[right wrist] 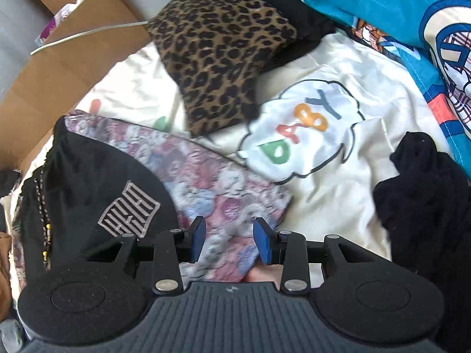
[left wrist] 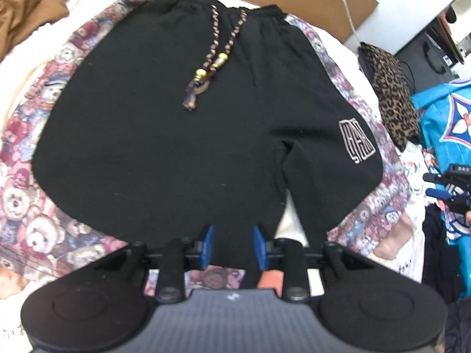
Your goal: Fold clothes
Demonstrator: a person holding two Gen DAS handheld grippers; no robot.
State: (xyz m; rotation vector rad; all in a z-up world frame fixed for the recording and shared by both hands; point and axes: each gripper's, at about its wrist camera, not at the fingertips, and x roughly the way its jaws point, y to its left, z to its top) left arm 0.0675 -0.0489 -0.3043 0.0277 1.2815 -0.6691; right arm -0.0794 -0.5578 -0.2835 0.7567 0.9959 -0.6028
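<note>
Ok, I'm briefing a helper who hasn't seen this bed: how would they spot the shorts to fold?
On the cream sheet, look for the black shorts spread flat, waistband away from the left gripper. Only they have teddy-bear print side panels, a beaded drawstring and a striped square logo.

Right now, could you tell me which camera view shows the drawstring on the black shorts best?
The left wrist view: the drawstring lies in full on the black shorts, from waistband to beaded ends. The right wrist view catches only a thin, foreshortened strip of it at the left edge.
</note>
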